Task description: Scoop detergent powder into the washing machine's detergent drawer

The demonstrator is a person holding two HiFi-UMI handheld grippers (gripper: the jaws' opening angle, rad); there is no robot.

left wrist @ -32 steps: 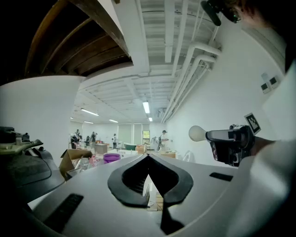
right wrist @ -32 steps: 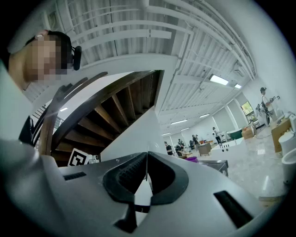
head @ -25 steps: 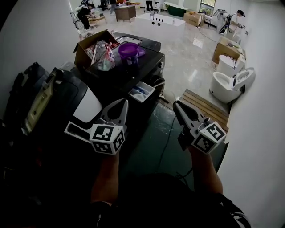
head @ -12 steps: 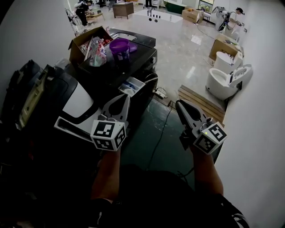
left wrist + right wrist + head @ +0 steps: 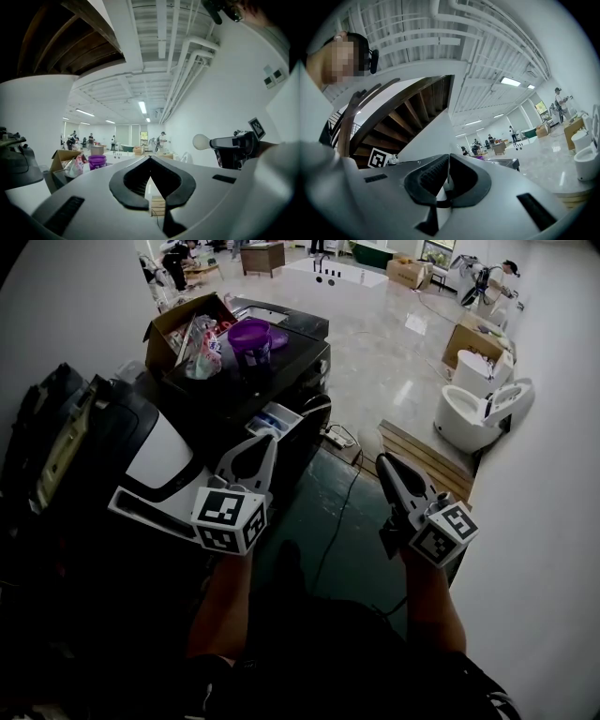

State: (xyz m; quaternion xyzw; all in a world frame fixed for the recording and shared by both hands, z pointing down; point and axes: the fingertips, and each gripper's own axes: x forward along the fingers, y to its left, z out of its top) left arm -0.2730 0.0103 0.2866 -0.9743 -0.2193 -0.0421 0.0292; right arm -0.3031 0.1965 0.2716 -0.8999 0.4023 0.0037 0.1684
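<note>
Left gripper, right gripper: jaws together, empty | carried slightly nearer the open detergent drawer | scooping not yet begun.

bucket on washing machine, box left, drawer seemingly open in front

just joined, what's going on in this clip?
A person stands facing a dark washing machine with a gripper in each hand. The left gripper and right gripper are both shut, empty, and held short of the machine. The detergent drawer is pulled open. A purple tub sits on top, untouched. No scooping has begun.
</note>
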